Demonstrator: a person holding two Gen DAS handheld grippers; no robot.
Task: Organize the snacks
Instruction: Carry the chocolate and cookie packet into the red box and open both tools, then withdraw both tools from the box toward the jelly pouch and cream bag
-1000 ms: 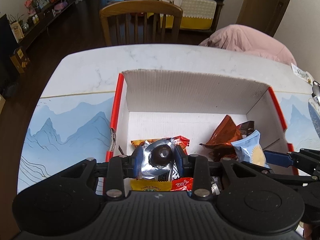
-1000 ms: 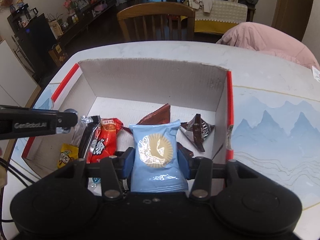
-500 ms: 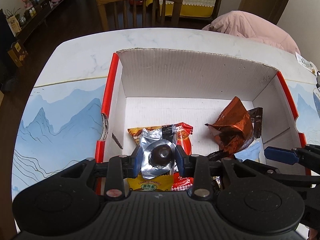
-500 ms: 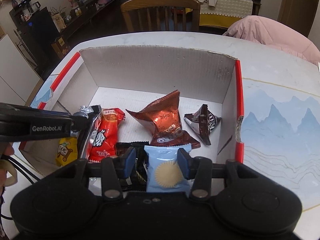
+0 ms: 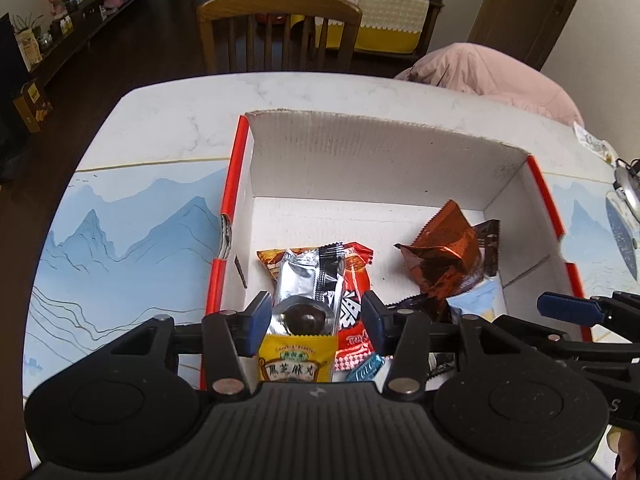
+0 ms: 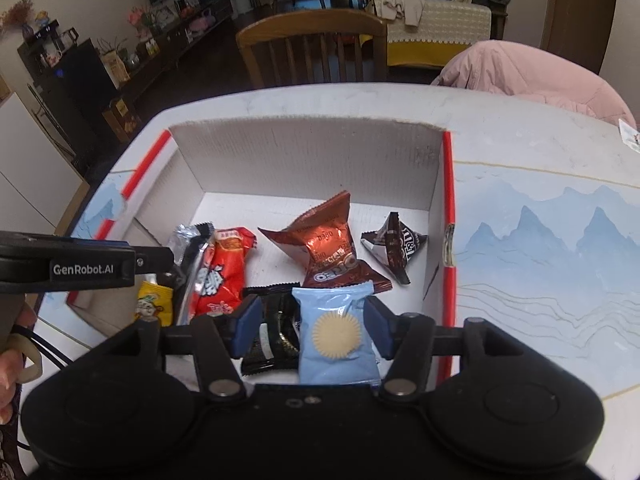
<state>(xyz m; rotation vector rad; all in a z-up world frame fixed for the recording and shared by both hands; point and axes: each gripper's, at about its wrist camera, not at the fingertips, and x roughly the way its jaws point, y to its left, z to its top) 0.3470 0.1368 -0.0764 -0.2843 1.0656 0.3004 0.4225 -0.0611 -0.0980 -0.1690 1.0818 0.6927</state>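
- The silver foil packet with a dark round sweet (image 5: 308, 292) lies in the white cardboard box with red edges (image 5: 236, 184), over a red wrapped snack (image 5: 354, 280) and a yellow packet (image 5: 296, 360); the left gripper (image 5: 316, 320) has just been opening, its blue pads (image 5: 258, 316) standing clear of the packet between them
- The pale blue pouch with a cream disc (image 6: 338, 336) rests at the box's six o'clock side, beside a black packet (image 6: 274, 332); the right gripper (image 6: 312, 330) has just been opening too, released, pouch between its jaws
- A copper-brown foil bag (image 6: 332, 244) sits at twelve o'clock from the pouch; a dark brown triangular pack (image 6: 394, 246) at two o'clock
- The box stands on a marble-look table with a blue mountain mat (image 6: 560, 248)
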